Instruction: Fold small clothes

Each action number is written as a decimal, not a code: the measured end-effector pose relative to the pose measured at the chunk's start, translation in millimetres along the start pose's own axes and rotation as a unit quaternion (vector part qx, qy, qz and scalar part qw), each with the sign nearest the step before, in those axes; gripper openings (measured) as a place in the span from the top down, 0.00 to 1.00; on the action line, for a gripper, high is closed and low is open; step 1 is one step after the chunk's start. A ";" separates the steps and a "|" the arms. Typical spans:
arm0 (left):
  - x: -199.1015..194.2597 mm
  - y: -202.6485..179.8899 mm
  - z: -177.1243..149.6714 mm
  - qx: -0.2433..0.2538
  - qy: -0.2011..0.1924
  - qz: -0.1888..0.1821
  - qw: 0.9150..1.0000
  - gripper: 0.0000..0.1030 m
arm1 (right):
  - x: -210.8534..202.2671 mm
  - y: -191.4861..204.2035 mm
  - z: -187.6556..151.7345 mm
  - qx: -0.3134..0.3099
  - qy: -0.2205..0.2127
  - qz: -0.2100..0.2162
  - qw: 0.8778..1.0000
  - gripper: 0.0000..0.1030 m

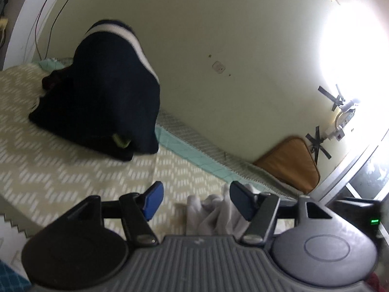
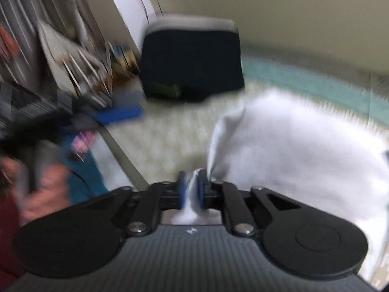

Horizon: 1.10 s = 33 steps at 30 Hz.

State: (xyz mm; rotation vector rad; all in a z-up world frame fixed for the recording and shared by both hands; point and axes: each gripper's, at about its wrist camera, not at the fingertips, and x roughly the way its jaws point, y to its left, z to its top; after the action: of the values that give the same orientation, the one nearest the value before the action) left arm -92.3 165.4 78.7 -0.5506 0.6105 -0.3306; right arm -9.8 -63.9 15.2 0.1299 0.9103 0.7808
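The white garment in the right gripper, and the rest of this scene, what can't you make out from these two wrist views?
- White garment, right wrist view: motion blur and the frame edge hide its type and shape.
- Shelf clutter, right wrist view: smeared beyond recognition.
- Dark navy white-banded clothes pile, left wrist view: piece count unclear; folds hide it.
- Window corner, left wrist view: glare washes it out.

A bed (image 1: 73, 170) covered in a pale zigzag-patterned spread carried a dark navy garment (image 1: 102, 102) with a white band near its far edge, while a white garment (image 2: 291, 146) lay toward the near edge.
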 end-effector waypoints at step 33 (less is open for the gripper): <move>59.9 -47.4 -22.8 0.116 0.105 0.033 0.987 0.00 | -134.6 -134.3 -57.4 0.144 -0.190 -0.006 0.971 0.35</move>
State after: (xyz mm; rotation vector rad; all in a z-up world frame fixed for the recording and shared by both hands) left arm -66.3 91.6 63.6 -0.2721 0.7804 -0.3943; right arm -27.6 -261.7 12.5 0.5125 0.6536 0.5818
